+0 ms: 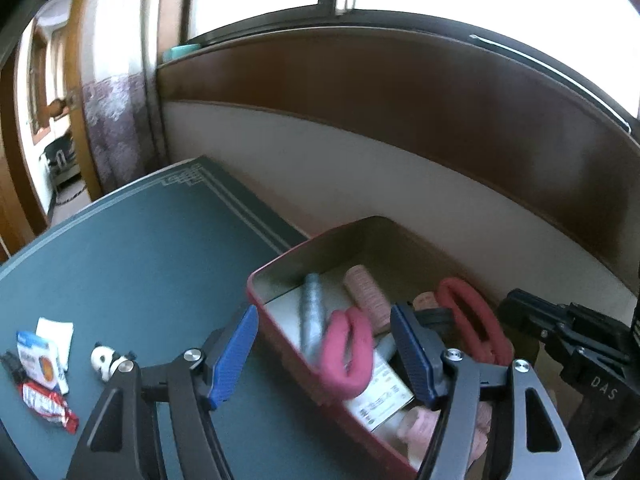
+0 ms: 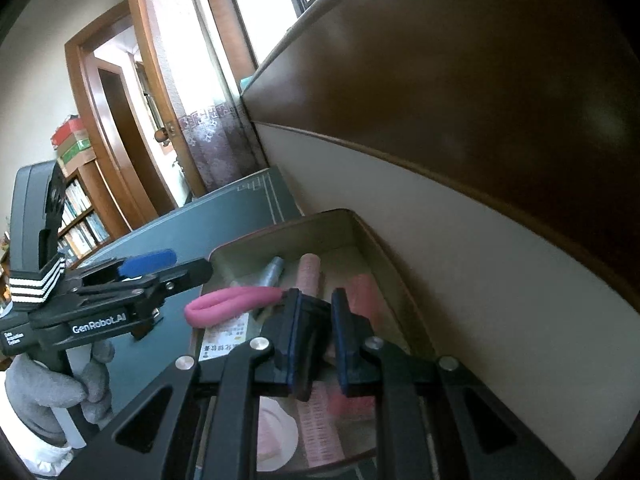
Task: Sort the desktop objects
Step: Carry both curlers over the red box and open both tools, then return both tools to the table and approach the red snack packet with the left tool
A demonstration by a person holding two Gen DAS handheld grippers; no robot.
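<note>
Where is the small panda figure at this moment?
In the left wrist view, the panda figure lies on the green table, at lower left, between the snack packets and the left gripper.

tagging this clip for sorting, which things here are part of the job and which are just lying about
Part of the job:
red tin
pink-handled scissors, held by right gripper
panda figure
snack packets
left gripper

Just lying about:
curtain
bookshelf

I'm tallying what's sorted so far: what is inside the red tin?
In the red tin: pink-handled scissors, a grey tube, a pink ribbed roll and a printed card. Both grippers cover the near end; the pink things there are unclear.
</note>
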